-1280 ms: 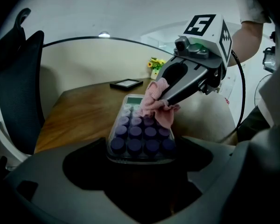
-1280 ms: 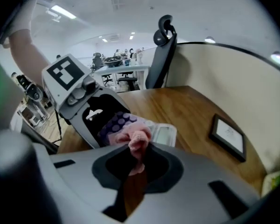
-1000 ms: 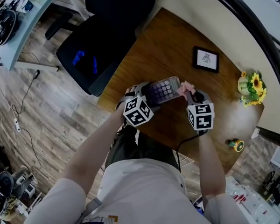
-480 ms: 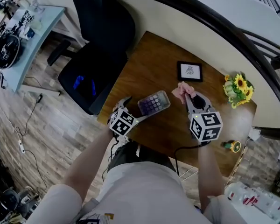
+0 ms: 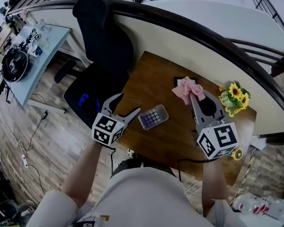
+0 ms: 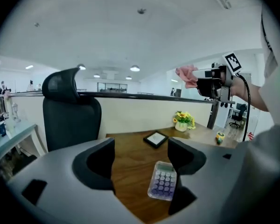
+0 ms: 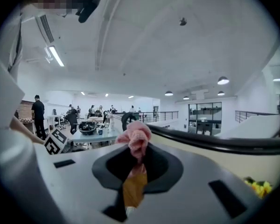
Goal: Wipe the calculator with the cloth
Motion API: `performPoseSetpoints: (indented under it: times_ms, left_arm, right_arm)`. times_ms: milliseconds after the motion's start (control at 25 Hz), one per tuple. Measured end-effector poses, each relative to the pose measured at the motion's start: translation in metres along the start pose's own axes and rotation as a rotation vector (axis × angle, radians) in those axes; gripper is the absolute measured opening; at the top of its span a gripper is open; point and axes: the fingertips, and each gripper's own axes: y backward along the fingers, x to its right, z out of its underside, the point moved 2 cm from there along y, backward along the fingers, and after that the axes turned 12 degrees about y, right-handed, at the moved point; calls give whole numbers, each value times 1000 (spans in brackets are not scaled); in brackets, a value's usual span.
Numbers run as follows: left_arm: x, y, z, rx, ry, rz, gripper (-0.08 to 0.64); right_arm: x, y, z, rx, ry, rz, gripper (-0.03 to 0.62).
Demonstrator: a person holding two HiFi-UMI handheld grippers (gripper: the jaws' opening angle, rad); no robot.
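Since the earlier frames, both tools have lifted off the calculator (image 5: 153, 117) and now hang above the bench (image 5: 175, 138). The left hand-held gripper (image 5: 128, 105) has released the calculator and backed out past the bench's left edge. The right hand-held gripper (image 5: 195, 96) has carried the pink cloth (image 5: 187, 88) up and toward the far edge.

**Step in hand.** Judge this as the end of a wiping pass. The cloth is off the keypad and neither tool touches the calculator.

**Location of the task item.** The calculator lies flat, keys up, near the bench's left edge on the office chair (image 5: 97, 56) side. It is well apart from the picture frame (image 6: 155, 138) and the sunflower pot (image 5: 233, 98) at the far edge.

**Left hand-held gripper.** Its jaws have just been closing but are moderately apart. Nothing is between them. In the left gripper view the calculator only shows through the gap, down on the bench.

**Right hand-held gripper.** Its jaws are clamped on the cloth, which bunches out beyond the tips.

**Next move.**
1. If another pass is needed, lower the left tool and steady the calculator by its long edges.
2. Bring the cloth flat onto the keys.
3. Keep the pressure light, as the calculator could slide off the left edge.
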Motion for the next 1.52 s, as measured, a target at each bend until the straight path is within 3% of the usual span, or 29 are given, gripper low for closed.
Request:
performPoseSetpoints:
  times_ms: [160,280,400,680,800,920,1080,1360,1520]
  left_arm:
    - [9,30,-58,125,-67,-35,335]
    - [33,56,-103,226,-90,6,301]
    - [57,79,-142,306,-168,18,260]
    - [82,121,-187,443,-240,3,180]
    - [86,133,-194,452,-245,-6,158]
    - [87,143,-192,442,-237,-35,93]
    - [86,144,-181,427,-271,-39,31]
    - [78,112,-142,332,-261,-28,11]
    - [80,107,-136,325,-247,-18,6]
  right_arm:
    - [3,23,-49,96,38,22,48]
    - [5,41,-75,149,73,47,48]
    - [7,55,-94,188,93,67,48]
    - [6,87,-119,235,104,102,49]
    - [5,101,-121,240,95,116,49]
    - [1,111,-120,225,99,118,49]
    - [-11,107,-99,171,87,77,49]
    - [-20,89,-41,43,55,45,49]
    - [-20,85,-32,16,60,43,49]
